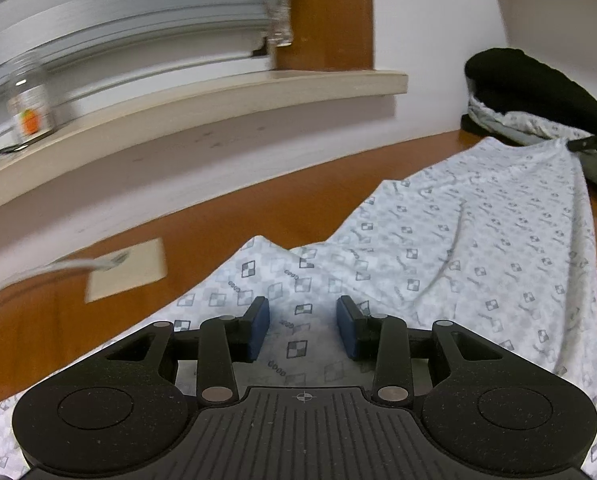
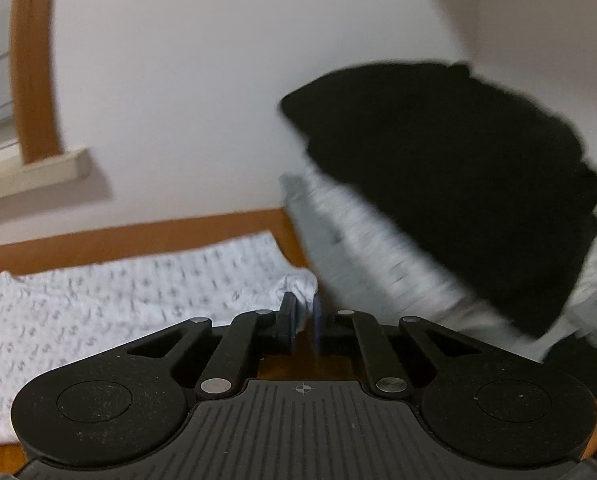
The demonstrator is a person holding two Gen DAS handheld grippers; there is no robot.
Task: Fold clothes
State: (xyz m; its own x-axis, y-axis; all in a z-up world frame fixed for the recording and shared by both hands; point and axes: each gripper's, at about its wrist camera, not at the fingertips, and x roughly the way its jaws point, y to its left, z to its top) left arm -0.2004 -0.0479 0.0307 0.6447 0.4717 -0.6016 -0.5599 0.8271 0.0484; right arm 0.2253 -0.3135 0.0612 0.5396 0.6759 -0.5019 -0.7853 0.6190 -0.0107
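Patterned white garment (image 1: 478, 240) stretched across the wooden tabletop (image 1: 218, 224), frame centre to right.
Right gripper (image 2: 303, 316), nearly closed, pinches its far corner; left gripper (image 1: 303, 326) hovers parted, empty. Judged advice: keep tension even, clear of the clothes pile (image 1: 538, 96) upper right.

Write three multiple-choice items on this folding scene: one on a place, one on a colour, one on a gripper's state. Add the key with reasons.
1. Where does the jar stand?
A. on the window sill
B. on the table
C. on the clothes pile

2. What colour is the garment topping the pile?
A. red
B. black
C. yellow

3. What is the right gripper doing?
A. open over bare wood
B. holding the jar
C. shut on the patterned cloth

Key: 1 A, it sits on the ledge below the blinds. 2 B, a dark heap tops the paler clothes. 3 C, its fingers pinch a bunched corner.
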